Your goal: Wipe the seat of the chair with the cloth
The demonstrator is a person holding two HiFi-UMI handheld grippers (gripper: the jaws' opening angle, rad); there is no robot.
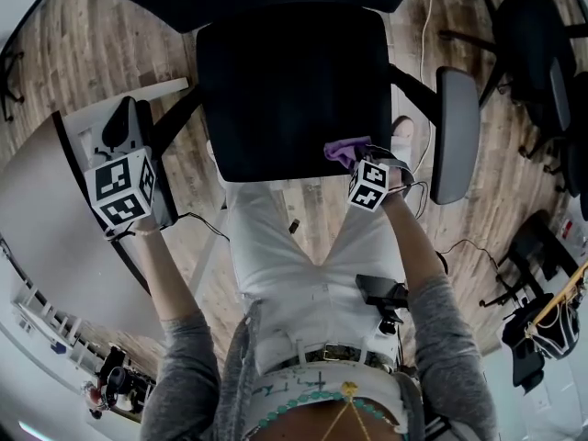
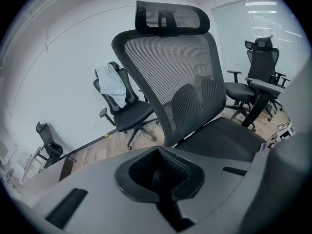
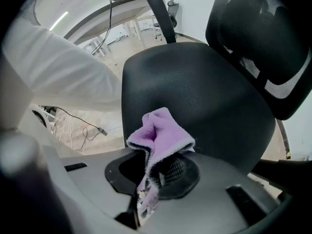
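The black office chair seat [image 1: 294,90] fills the top middle of the head view. My right gripper [image 1: 361,165] is at the seat's front right corner, shut on a bunched purple cloth [image 1: 345,151]. In the right gripper view the cloth [image 3: 161,135] sticks up from the jaws of the right gripper [image 3: 156,172] just above the seat [image 3: 195,96]. My left gripper [image 1: 121,131] is held off the chair's left side, away from the seat. Seen in its own view, the left gripper [image 2: 163,172] is shut on nothing and faces the mesh backrest [image 2: 170,67] and the seat [image 2: 229,140].
A grey armrest [image 1: 457,136] stands right of the seat, with a white cable on the wooden floor beside it. A grey table [image 1: 46,219] lies at the left. More office chairs [image 1: 533,35] stand at the right; one [image 2: 122,106] carries a white garment. The person's white trousers [image 1: 303,255] touch the seat's front edge.
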